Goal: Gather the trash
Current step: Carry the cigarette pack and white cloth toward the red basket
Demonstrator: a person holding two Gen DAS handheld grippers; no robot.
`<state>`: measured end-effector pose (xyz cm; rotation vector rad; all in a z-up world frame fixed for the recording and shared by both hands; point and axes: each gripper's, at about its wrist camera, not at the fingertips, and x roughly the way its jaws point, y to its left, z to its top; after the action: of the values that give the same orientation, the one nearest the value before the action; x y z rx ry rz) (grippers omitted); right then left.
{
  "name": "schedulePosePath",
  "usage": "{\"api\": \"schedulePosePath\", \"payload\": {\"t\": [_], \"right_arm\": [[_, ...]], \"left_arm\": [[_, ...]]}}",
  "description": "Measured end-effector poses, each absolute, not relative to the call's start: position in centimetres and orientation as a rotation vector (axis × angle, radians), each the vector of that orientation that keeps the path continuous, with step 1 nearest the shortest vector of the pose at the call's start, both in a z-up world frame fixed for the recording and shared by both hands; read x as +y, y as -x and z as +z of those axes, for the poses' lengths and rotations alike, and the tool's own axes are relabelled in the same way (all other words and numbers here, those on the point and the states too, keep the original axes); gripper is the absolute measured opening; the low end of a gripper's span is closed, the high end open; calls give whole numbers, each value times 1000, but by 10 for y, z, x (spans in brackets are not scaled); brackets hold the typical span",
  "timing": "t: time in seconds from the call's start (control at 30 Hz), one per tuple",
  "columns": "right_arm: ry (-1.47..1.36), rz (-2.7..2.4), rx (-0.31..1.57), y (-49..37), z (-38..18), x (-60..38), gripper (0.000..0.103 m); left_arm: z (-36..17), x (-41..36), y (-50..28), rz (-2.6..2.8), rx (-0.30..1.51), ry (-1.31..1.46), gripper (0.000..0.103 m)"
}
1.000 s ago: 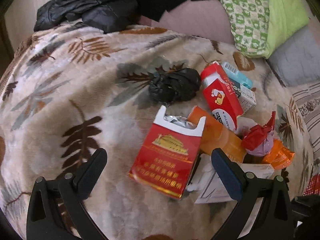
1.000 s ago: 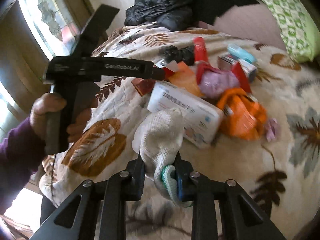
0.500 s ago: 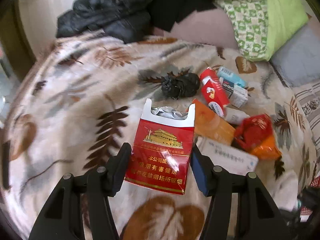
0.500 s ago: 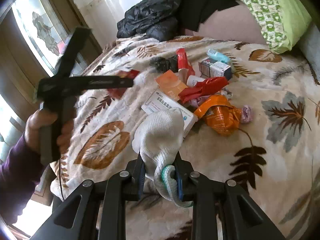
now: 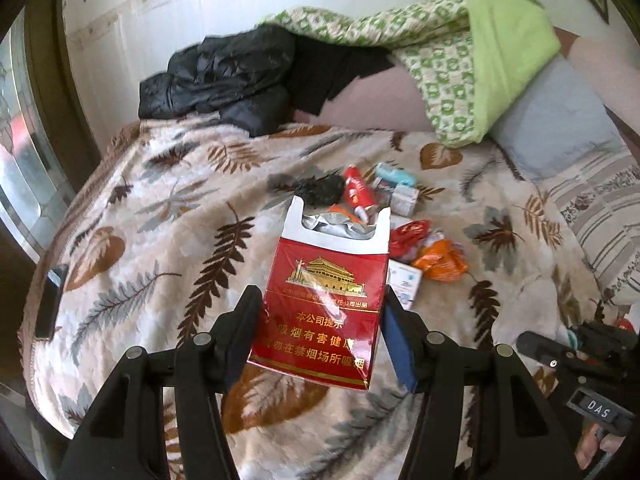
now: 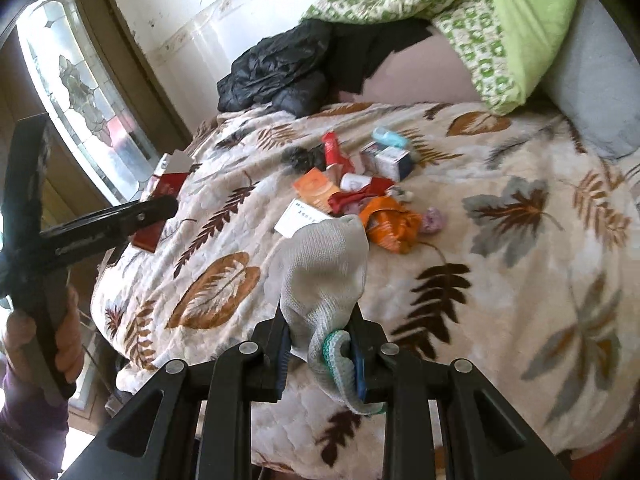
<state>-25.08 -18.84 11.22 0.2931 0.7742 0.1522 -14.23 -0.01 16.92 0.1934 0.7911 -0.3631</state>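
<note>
cigarette pack (image 5: 324, 304): red, top torn open, foil showing. Your left hand-held gripper (image 5: 320, 336) clamps it by the side edges, clear above the bed (image 5: 168, 216).
grip advice: thin card crushes easily. Keep the squeeze light and the open end up so the foil stays in.
glove (image 6: 322, 276): white knit, green cuff. Your right hand-held gripper (image 6: 320, 340) has nearly closed jaws pinching it near the cuff; the rest stands loose above the pads.
carry: move both loads together and level; the glove can snag the blanket.
trash pile (image 6: 360, 192): boxes, red and orange wrappers, black crumpled bag lie mid-bed, well apart from both grippers.
bin: not in view. Find it before you swing away.
progress: my guess is early, most litter is uncollected.
</note>
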Motion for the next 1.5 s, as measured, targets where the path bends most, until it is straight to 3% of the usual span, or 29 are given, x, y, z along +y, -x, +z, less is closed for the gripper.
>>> {"api": "schedulePosePath", "payload": {"t": [1.0,1.5], "right_arm": [[-428,-273,653,391,137,-307,26],[-600,-692,589,542,116,-420,26]], "left_arm": [[173,-156,226,-660,723,-446,58],[156,-315,311,-1053,751,-582,58]]}}
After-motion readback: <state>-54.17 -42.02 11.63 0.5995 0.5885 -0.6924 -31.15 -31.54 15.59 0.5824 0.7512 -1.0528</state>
